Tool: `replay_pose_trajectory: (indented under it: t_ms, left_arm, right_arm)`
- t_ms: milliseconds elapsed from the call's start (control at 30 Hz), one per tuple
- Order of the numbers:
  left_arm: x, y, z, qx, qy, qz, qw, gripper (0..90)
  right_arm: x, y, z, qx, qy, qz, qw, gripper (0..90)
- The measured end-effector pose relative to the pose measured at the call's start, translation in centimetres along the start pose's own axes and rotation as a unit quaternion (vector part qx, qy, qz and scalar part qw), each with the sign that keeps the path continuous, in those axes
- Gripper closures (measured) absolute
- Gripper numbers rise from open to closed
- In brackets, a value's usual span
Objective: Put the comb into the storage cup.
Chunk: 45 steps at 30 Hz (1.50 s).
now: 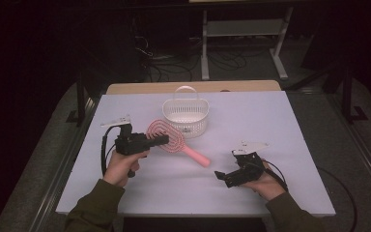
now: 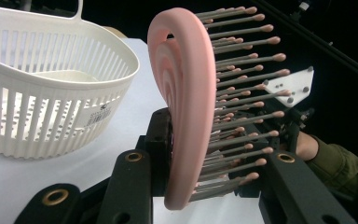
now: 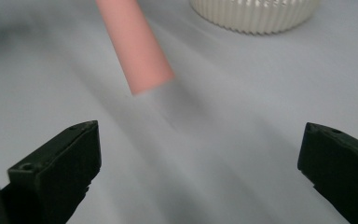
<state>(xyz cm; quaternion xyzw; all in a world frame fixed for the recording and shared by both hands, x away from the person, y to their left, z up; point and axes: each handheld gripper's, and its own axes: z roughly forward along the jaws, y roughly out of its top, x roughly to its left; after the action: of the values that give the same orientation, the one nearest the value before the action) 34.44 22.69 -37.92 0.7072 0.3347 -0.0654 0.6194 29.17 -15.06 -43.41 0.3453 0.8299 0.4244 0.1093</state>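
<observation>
A: Left gripper [image 1: 162, 140] state?

B: Clamped on the pink hairbrush [image 1: 166, 136]. In the left gripper view the brush head [image 2: 186, 93] stands on edge between the two black jaws, one jaw against its smooth back, the other on the bristle side, bristles [image 2: 242, 79] pointing out to the right of that view.

A: Where's the brush overall?

B: Middle of the white table [image 1: 280, 125], just in front of the white basket [image 1: 185, 116]. Head is at the left gripper's jaws, handle [image 1: 196, 157] slants down toward the right gripper. Handle end looks to be at the table surface, can't tell if it's touching.

A: Right gripper [image 1: 222, 177]?

B: Released, jaws spread wide. The right gripper view has one jaw at each bottom corner with bare table between them. The handle's blunt end [image 3: 142, 60] sits ahead of the gap, apart from both jaws. Not touching it.

A: Basket?

B: Upright, slatted sides, loop handle at the far rim. Close beside the brush head in the left gripper view [image 2: 51, 93], no contact that I can see. Its base edge [image 3: 256, 14] shows at the top of the right gripper view.

A: Hands?

B: Left hand [image 1: 121, 164] wraps the left gripper's grip, right hand [image 1: 265, 183] holds the right gripper low near the table's front edge. Green sleeves on both. Grippers well apart.
</observation>
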Motion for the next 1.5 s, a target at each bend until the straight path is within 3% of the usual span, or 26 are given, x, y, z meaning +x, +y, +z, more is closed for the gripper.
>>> replay_pose_trajectory:
  t_ms: [267, 467, 1033, 1500]
  left_arm:
    - [0.1, 0.2, -0.4, -0.007, -0.002, -0.003, 1.0, 65.2]
    - [0.0, 0.4, -0.7, -0.011, -0.006, -0.003, 0.9999, 65.2]
    - [-0.1, 2.5, -0.6, -0.03, -0.019, 0.004, 0.9994, 65.1]
    - [0.2, 5.5, -0.8, -0.05, -0.013, 0.021, 0.9984, 65.1]
  right_arm:
    - [-0.7, -2.0, -1.1, -0.001, -0.02, 0.007, 0.9998, 0.0]
    - [-1.1, -2.9, -1.7, -0.006, -0.021, 0.018, 0.9996, 0.0]
    - [-1.2, -2.8, -1.5, -0.008, -0.016, 0.014, 0.9997, 0.0]
    - [-1.3, -2.8, -1.7, -0.008, -0.018, 0.018, 0.9996, 0.0]
